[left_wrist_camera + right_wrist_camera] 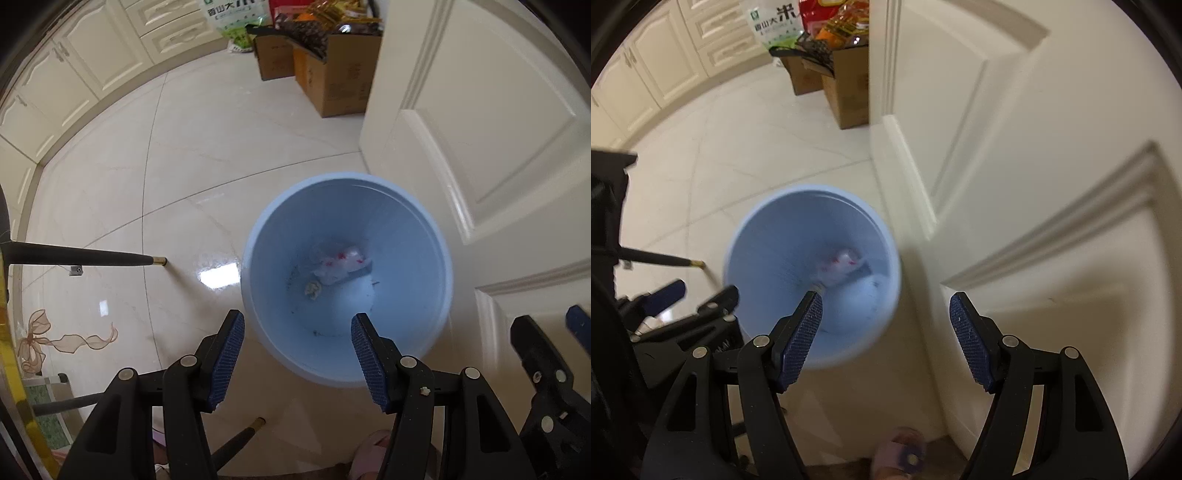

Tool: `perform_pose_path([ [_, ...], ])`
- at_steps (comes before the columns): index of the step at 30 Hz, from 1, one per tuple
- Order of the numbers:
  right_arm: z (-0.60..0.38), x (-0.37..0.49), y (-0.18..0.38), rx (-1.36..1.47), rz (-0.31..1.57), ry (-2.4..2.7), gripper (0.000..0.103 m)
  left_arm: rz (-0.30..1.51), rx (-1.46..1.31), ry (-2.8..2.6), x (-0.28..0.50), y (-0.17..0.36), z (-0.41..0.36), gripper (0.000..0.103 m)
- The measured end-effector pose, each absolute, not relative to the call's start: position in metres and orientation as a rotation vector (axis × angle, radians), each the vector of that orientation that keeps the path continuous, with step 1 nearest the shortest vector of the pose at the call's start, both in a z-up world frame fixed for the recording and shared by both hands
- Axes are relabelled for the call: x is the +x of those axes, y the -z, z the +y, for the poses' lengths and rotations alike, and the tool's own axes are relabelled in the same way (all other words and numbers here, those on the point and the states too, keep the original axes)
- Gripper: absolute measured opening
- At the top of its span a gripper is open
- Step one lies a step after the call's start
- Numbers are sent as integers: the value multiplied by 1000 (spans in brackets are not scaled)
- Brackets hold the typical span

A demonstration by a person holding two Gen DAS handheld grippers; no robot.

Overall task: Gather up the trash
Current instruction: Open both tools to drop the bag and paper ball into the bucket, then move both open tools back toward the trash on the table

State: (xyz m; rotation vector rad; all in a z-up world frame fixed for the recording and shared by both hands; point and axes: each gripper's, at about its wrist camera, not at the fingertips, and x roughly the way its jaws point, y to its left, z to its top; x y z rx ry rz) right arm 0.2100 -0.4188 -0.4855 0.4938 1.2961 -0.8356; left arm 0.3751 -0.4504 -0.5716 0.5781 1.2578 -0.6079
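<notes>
A round light-blue trash bin (347, 284) stands on the pale tiled floor (184, 155), just beside a cream panelled door (480, 129) on its right. To the bin's left the tiles lie open as far as the cream cabinets (74, 74) along the far edge. Two cardboard boxes (325, 74) sit side by side at the door's far edge, heaped with packets, with a white-and-green rice bag (229, 22) behind them.

Inside the bin, at the bottom, lie two pieces of trash: a white plastic wrapper with red marks (341, 264) and a small yellowish crumpled scrap (313, 288) just beside it.

The left gripper (297, 360) hangs over the bin's near rim, its two blue-padded fingers spread, nothing between them. The right gripper (884, 338) hangs over the bin's right rim beside the door, its fingers also spread and holding nothing.

Two black furniture legs with brass tips show: one (110, 258) left of the bin, one (240, 439) near the bottom edge. A sheer ribbon bow (48, 339) lies at the left. A pink slipper (901, 454) shows at the bottom edge.
</notes>
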Motion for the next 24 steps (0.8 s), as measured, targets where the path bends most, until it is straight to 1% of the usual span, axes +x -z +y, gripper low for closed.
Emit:
perform_pose_path([
  [3,-408,205,462,429,1250,905,69,1238,588,611,365,558,-445,56],
  [14,-362,157,388,468,1195,998,69,1126,606,684,304,478,-401,56],
  [24,-311,95,303,427,1101,1092,69,987,574,828,210,379,-338,57],
])
